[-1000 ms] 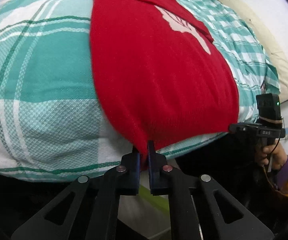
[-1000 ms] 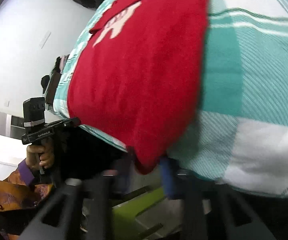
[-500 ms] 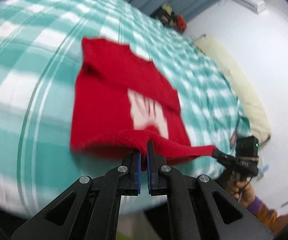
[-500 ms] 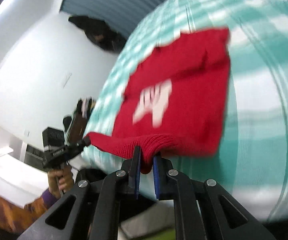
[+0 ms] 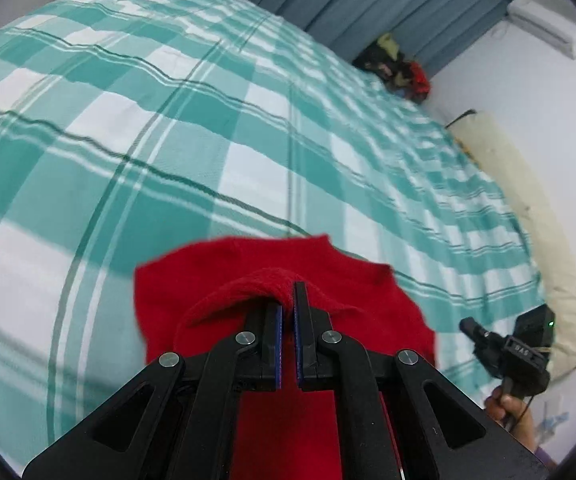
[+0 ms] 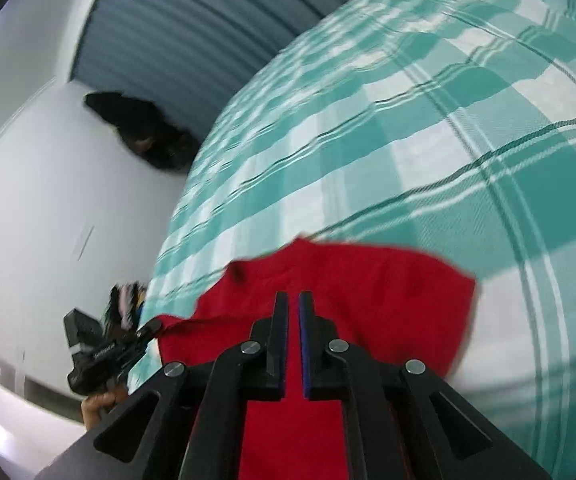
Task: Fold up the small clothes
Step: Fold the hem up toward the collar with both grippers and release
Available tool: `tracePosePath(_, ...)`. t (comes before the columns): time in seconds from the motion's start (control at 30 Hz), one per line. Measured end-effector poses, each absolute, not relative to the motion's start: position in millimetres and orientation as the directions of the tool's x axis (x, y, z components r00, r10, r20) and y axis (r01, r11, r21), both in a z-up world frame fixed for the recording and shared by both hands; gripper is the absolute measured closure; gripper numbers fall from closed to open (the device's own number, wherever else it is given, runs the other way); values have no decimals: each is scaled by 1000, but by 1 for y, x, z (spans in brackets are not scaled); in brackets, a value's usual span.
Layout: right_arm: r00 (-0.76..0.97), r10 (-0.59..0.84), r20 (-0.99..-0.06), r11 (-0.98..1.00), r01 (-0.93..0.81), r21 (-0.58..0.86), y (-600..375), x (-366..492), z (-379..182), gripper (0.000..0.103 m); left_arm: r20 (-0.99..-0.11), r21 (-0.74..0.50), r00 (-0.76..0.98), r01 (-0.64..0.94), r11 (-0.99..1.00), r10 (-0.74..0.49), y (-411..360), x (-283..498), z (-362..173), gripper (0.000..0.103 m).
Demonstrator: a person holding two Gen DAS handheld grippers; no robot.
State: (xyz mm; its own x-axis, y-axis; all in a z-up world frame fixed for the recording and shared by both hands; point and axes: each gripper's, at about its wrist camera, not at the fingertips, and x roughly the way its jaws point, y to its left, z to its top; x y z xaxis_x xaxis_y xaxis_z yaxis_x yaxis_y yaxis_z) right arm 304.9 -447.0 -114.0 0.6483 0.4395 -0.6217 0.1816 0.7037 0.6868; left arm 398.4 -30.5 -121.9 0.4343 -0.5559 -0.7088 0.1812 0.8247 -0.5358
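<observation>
Fold in progress on a bed (image 5: 135,128) covered by a green-and-white checked sheet. A red garment (image 5: 368,300) lies near the foot edge of the bed, close under both cameras; part of it rests on the sheet and its near hem is lifted off it.

Left gripper (image 5: 288,308): jaws clenched on a raised ridge of the hem, which humps up and drapes over the jaw tips. In the right wrist view the same gripper (image 6: 149,326) appears at the garment's left corner, and the cloth runs from it as a taut edge.

Right gripper (image 6: 294,312): jaws drawn nearly together, having just been closing. Red cloth (image 6: 368,300) lies beyond and beneath them, but no fold is visibly caught between the blue pads in its own view, so the grip is hard to confirm there. In the left wrist view this gripper (image 5: 468,326) sits off the garment's right edge, with no cloth seen reaching its tip.

Key relation: the lifted hem runs side to side across the foot of the bed, roughly from one gripper toward the other, and the rest of the garment extends away from the jaws toward the head of the bed. The left gripper is the one plainly attached to the cloth. Carrying the hem forward over the garment would probably complete the fold; a slack right corner could skew it.
</observation>
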Motion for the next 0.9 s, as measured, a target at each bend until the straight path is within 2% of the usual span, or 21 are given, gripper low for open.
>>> tracePosePath(0.07,634,434,-640,718,186,671,-451,319,-122,96,-734,-510,414,188,839,-539,-36,409,-134,101)
tracePosePath(0.1,613,432,-661,740,178,648,-450,325,-124,89,-740,-505,406,190,842,-536,-38,411,-138,101)
tracePosePath(0.13,576,427,-697,775,164,610,-446,332,-128,69,-744,-502,399,198,842,-537,-39,411,-141,101)
tracePosePath(0.17,546,434,-717,799,134,586,-441,336,-128,58,-746,-497,393,210,842,-538,-39,409,-143,101)
tracePosePath(0.2,523,443,-729,822,89,563,-435,341,-129,51,-750,-488,387,225,843,-537,-39,406,-145,101)
tracePosePath(0.3,444,437,-782,882,-43,469,-409,358,-136,51,-754,-477,381,245,844,-536,-39,401,-146,101)
tracePosePath(0.4,356,423,-833,904,-97,417,-390,378,-155,51,-753,-472,382,252,845,-535,-40,400,-145,101)
tracePosePath(0.43,337,404,-850,914,-107,392,-385,384,-162,55,-753,-472,383,253,845,-535,-41,400,-144,101)
tracePosePath(0.47,327,390,-861,921,-115,373,-381,387,-166,63,-754,-470,382,254,845,-534,-41,401,-143,101)
tracePosePath(0.5,322,378,-868,926,-128,355,-378,388,-168,98,-755,-470,381,254,845,-534,-41,401,-142,101)
tracePosePath(0.57,351,351,-868,936,-134,324,-378,385,-160,98,-747,-479,380,261,838,-545,-40,399,-133,101)
tracePosePath(0.73,529,288,-798,955,-95,281,-400,371,-104,98,-706,-502,411,285,817,-577,-40,405,-112,101)
tracePosePath(0.83,549,231,-803,967,-37,253,-412,391,-104,98,-733,-488,403,250,836,-548,-52,428,-126,100)
tracePosePath(0.9,533,189,-825,973,12,230,-416,406,-120,97,-787,-451,358,220,865,-502,-61,442,-148,98)
